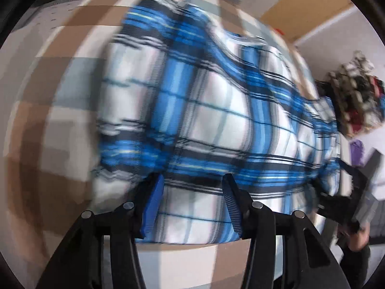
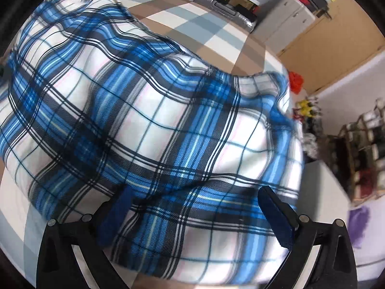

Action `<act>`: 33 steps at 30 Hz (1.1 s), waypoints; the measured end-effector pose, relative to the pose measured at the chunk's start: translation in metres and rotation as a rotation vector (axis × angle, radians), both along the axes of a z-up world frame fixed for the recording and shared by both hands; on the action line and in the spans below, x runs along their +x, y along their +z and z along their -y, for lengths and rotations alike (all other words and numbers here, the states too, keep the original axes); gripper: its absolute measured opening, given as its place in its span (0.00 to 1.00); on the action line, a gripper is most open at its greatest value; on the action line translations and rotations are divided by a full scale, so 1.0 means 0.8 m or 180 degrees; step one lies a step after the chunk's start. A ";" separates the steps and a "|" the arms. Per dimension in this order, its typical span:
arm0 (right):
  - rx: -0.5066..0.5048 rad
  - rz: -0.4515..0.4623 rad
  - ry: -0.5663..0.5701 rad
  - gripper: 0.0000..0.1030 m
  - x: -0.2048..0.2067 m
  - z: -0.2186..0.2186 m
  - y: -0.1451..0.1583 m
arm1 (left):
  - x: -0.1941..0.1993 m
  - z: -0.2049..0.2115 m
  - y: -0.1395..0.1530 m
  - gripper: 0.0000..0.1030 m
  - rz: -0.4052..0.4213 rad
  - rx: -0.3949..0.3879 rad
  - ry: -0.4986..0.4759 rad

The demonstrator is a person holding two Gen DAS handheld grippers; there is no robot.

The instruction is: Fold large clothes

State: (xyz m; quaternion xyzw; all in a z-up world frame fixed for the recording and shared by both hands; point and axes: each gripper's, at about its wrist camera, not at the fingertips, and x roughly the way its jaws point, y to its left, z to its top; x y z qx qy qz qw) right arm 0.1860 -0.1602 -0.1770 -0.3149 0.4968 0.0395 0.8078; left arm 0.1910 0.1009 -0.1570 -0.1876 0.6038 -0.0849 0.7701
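Motion blur smears the shirt (image 1: 207,110) in the left view; its lower-left edge dissolves; the shelf (image 2: 361,149) contents are blurred, unreadable.

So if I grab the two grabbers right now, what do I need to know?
Left gripper: jaws apart over the near hem of the blue plaid shirt, not pinching it.
Right gripper: jaws wide, cloth lies between them, pads not pressing.
The shirt is spread, rumpled, on the checked cover; its far corner reaches the cover's edge.
Done: shirt laid out; whether any fold is made is hard to tell, the left view is blurred.
Left: probably pinch the near edge with both, fold it over, smooth it.
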 end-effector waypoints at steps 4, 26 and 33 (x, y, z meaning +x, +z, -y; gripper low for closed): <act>0.0485 0.0171 0.0193 1.00 -0.025 -0.025 0.057 | -0.017 0.011 0.032 0.43 0.0201 -0.0279 -0.0077; 0.1356 -0.0049 -0.0533 1.00 0.028 0.061 0.066 | 0.042 0.036 0.014 0.38 0.0062 -0.0819 0.0101; 0.2187 -0.0854 -0.0696 1.00 0.105 -0.014 0.073 | 0.043 0.029 -0.005 0.38 0.0396 -0.0769 0.0210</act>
